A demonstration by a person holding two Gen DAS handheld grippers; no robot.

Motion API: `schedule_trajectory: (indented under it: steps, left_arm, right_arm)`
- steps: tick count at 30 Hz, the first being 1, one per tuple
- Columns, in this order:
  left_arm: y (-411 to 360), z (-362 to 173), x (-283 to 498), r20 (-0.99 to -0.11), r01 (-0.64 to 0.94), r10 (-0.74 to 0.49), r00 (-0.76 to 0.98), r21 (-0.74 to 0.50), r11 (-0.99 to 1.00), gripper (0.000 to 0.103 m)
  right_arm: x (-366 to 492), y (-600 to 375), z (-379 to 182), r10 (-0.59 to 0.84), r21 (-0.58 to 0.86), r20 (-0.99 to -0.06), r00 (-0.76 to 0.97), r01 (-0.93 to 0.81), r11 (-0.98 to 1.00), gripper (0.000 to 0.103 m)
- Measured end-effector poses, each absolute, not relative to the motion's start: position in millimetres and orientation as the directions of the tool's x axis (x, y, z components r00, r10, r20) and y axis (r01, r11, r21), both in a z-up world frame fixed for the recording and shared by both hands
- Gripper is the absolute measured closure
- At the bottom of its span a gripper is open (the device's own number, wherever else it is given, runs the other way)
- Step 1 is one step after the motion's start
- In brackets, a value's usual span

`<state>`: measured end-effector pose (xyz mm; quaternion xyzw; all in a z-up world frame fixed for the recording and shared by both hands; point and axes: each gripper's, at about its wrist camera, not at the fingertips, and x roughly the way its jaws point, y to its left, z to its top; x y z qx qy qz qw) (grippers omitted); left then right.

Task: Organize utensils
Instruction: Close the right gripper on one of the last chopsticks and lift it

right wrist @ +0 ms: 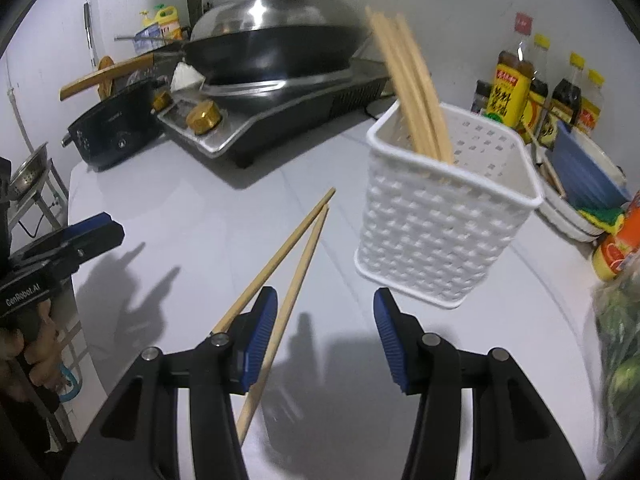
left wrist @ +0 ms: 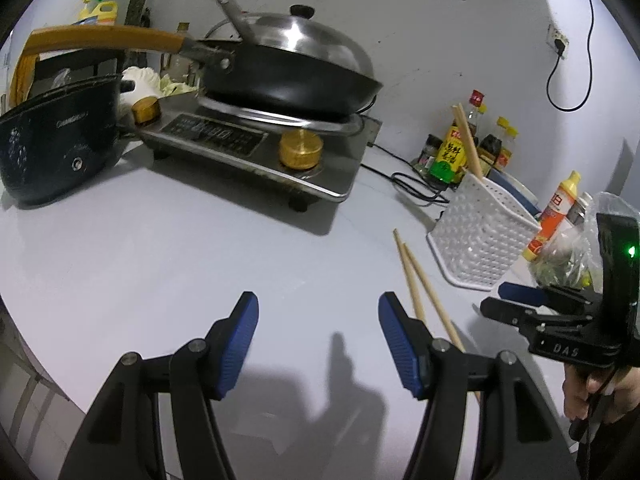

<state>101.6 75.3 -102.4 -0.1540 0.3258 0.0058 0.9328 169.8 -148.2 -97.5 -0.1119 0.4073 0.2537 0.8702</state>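
Note:
Two loose wooden chopsticks (right wrist: 316,232) lie crossed in a narrow V on the pale counter (right wrist: 192,216), left of a white perforated basket (right wrist: 444,232) that holds several upright chopsticks (right wrist: 408,80). My right gripper (right wrist: 326,294) hovers open just above the loose pair. One stick passes under its left finger (right wrist: 260,332), and nothing is gripped. In the left wrist view my left gripper (left wrist: 318,300) is open over bare counter. There the loose chopsticks (left wrist: 420,284) lie by its right finger, with the basket (left wrist: 480,236) beyond.
A lidded black wok (left wrist: 288,68) sits on a steel stove (left wrist: 248,148), with a black cooker (left wrist: 56,144) to its left. Sauce bottles (right wrist: 508,92) line the wall. An orange bottle (left wrist: 554,216), a bag of greens (right wrist: 620,344), stacked dishes (right wrist: 580,184) and a cable (left wrist: 412,188) crowd the right side.

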Motion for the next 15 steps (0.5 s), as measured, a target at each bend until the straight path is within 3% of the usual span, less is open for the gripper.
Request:
schedule_trajectory:
  steps: [12,15]
  left_arm:
    - [74.9,-115.0,100.8,-0.634,-0.112,-0.110,0.766,-0.300,0.947,0.041]
    - [74.8,-115.7,101.2,-0.637,-0.114,-0.110,0.763,-0.299,0.947,0.041]
  right_arm:
    - [171.6,-130.4,-129.8,0.353,0.039,-0.807,0.472,-0.555,0.831,0.056]
    - [171.6,-127.3,-132.6,0.360,0.044,-0.810,0.463,-0.565,0.824,0.062]
